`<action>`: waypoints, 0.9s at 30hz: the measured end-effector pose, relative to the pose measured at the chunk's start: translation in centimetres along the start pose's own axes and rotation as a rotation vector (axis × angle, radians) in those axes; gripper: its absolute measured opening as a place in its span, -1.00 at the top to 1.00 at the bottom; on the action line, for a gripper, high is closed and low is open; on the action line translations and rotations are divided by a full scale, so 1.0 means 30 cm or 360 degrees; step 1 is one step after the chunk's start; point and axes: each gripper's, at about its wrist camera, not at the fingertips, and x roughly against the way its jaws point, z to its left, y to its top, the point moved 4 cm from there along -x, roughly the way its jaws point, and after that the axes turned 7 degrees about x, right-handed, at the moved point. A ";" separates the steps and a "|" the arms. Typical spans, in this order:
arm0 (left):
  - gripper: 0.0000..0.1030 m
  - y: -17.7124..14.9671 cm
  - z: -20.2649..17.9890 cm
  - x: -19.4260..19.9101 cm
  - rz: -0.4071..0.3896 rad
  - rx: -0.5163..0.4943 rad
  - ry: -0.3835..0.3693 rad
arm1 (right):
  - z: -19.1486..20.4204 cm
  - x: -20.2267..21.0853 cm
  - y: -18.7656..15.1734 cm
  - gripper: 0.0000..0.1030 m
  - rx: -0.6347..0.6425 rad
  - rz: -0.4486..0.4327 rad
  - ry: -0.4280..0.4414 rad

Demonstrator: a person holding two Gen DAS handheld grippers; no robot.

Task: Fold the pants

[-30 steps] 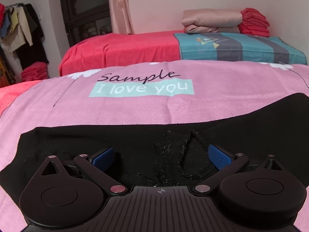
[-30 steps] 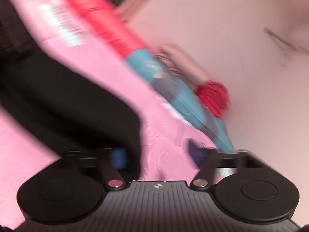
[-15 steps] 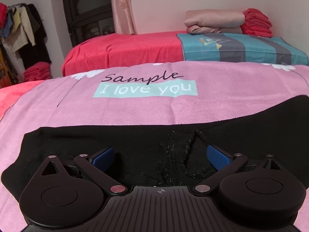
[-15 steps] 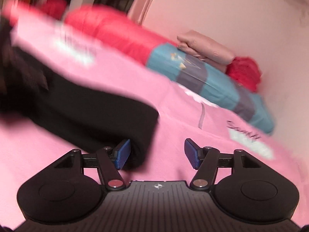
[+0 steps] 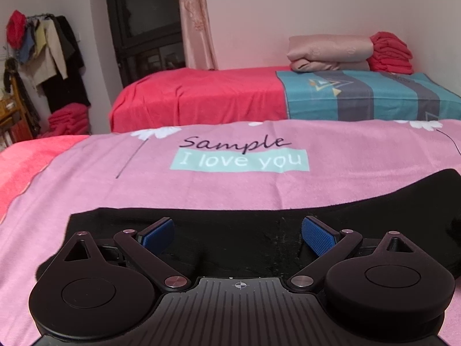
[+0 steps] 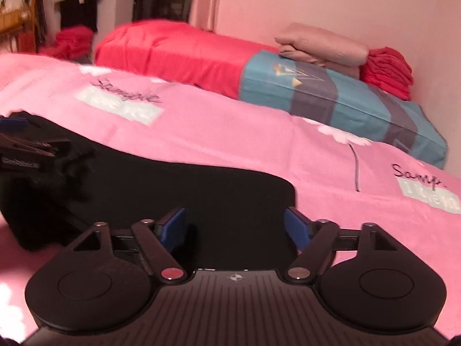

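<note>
Left wrist view: black pants (image 5: 230, 230) lying flat in a long band across the near side of the bed (image 5: 230, 190), on its pink cover, one end squared off toward the bed's left edge. Left gripper (image 5: 237, 232) wide open just above the cloth, nothing between the blue pads (image 5: 317, 235); no contact visible. Right wrist view: same pants (image 6: 201, 196), their other end rounded off near the middle of the bed, with bunched cloth at the far left of frame. Right gripper (image 6: 234, 226) with jaws opening, pads clear of the fabric and nothing pinched between them, that end of the pants directly beneath and ahead.

Judged from this: apparently folded lengthwise already, legs laid one on the other, though hard to confirm with cloth this dark. Crosswise folds not yet done, since the garment lies at full length. Both ends within easy reach of a gripper.
</note>
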 end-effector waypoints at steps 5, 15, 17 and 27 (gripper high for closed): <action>-1.00 -0.006 0.068 0.054 -0.0002 0.0035 0.0031 | 0.078 -0.036 -0.020 -0.67 0.0214 0.0105 -0.0128; -1.00 -0.038 0.344 0.139 0.0013 0.0211 0.0182 | 0.389 0.119 0.079 -0.67 0.0570 -0.0214 -0.0084; -1.00 -0.054 0.455 0.168 0.0017 0.0305 0.0239 | 0.490 0.131 0.093 -0.67 0.0659 -0.0267 -0.0025; -1.00 -0.238 1.068 0.359 0.0048 0.0865 0.0748 | 1.102 0.094 0.143 -0.58 0.1212 -0.0481 0.0147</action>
